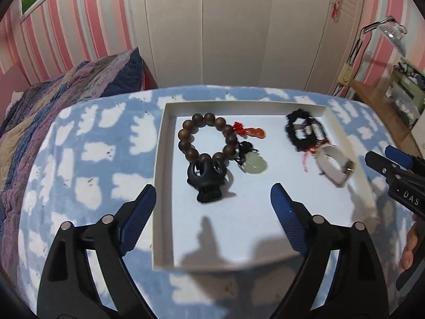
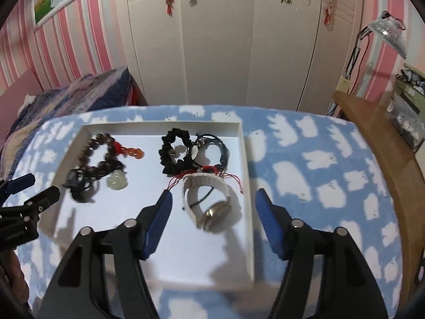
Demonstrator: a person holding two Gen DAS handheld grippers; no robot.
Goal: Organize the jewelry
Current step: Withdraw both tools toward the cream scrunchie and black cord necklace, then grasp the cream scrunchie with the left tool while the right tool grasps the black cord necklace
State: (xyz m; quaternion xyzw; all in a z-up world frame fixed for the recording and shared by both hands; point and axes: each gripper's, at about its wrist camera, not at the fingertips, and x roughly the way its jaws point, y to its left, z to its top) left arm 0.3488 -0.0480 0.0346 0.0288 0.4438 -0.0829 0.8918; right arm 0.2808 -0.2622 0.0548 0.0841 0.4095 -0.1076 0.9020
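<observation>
Bedroom with pink striped wallpaper (image 1: pixel 66 29) and a white wardrobe (image 2: pixel 220 47) at the back; up front a blue blanket with white cloud shapes (image 1: pixel 87 159), and a shallow white tray (image 1: pixel 162 159) sitting on it with all the jewelry inside.

Left gripper (image 1: pixel 213 199) first: jaws spread wide, nothing between the pads. Its left finger (image 1: pixel 138 215) hangs outside the tray's left wall, the right one over the tray floor. Just ahead of the gap sits a black claw clip (image 1: pixel 208 180), touching a brown bead bracelet (image 1: pixel 207 138) beyond it. A pale green jade pendant (image 1: pixel 255 165) lies just right of the clip, with a red-orange charm (image 1: pixel 253 132) further back.

Right gripper (image 2: pixel 212 199): also open, gripping nothing. A white-strap watch (image 2: pixel 209 199) lies on the tray floor right between its fingertips, blurred. Past the tips there's a black scrunchie (image 2: pixel 172 154), some dark cord loops (image 2: pixel 215 146) and red string (image 2: pixel 209 170) in a tangle. Its right finger (image 2: pixel 271 228) sits outside the tray's right wall.
</observation>
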